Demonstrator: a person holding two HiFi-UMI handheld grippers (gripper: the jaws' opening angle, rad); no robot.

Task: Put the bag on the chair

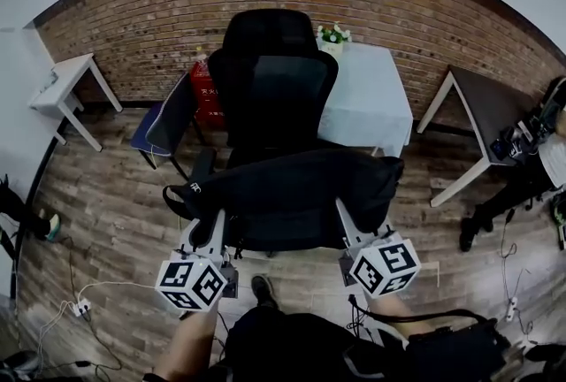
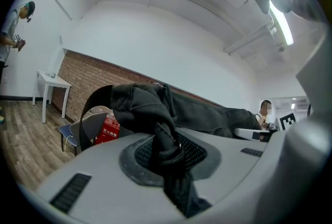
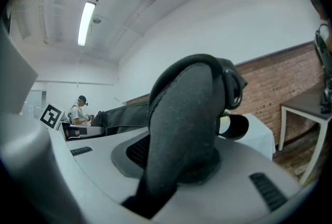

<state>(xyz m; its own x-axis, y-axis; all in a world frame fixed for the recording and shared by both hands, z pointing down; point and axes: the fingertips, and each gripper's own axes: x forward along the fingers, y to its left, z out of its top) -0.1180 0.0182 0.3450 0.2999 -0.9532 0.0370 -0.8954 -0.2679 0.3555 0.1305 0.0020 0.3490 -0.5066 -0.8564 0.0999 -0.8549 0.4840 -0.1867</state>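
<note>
Brick wall (image 1: 424,9), plank floor (image 1: 106,194); left gripper (image 1: 210,234) and right gripper (image 1: 350,225) clench the bag (image 1: 292,186) (over the chair (image 1: 272,80)); red box (image 1: 206,95) print illegible.

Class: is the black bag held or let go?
Held. The bag spans over the chair between the left gripper, pinching a strap, and the right gripper, clamping a padded part. Whether it rests there: cannot tell.

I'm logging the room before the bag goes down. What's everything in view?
bag: one, black, over the chair seat
chair: one, black, centre
clothed table: one, white, behind the chair
flower pot: one, white and green, on that table
box: one, red, behind the chair, left
side table: one, white, far left
dark table: one, brown top, right
left tool: one, pale grey, shut on the bag's left end
right tool: one, pale grey, shut on the bag's right end
</note>
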